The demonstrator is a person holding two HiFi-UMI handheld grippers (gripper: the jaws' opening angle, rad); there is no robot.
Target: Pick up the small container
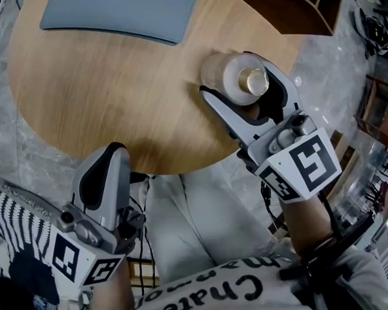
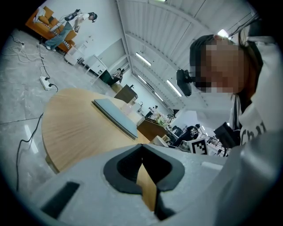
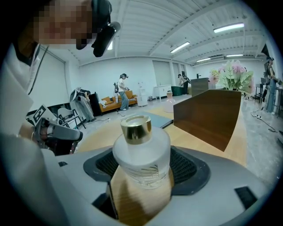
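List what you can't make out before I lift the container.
- Whether the right claw grips the small container: in the right gripper view, the container's body covers the contact.
- Container's base: in the head view, hidden under its own body.
- Grey mat: cut off by the head view's top edge.

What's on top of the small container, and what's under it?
A gold cap tops the small container. Under it lies the wooden table; the spot beneath its base is covered.

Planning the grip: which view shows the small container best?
The right gripper view: the small container fills the centre, upright, with its gold cap and frosted body between the right claw's jaws. The head view shows only its top from above. The left gripper view doesn't show it recognisably.
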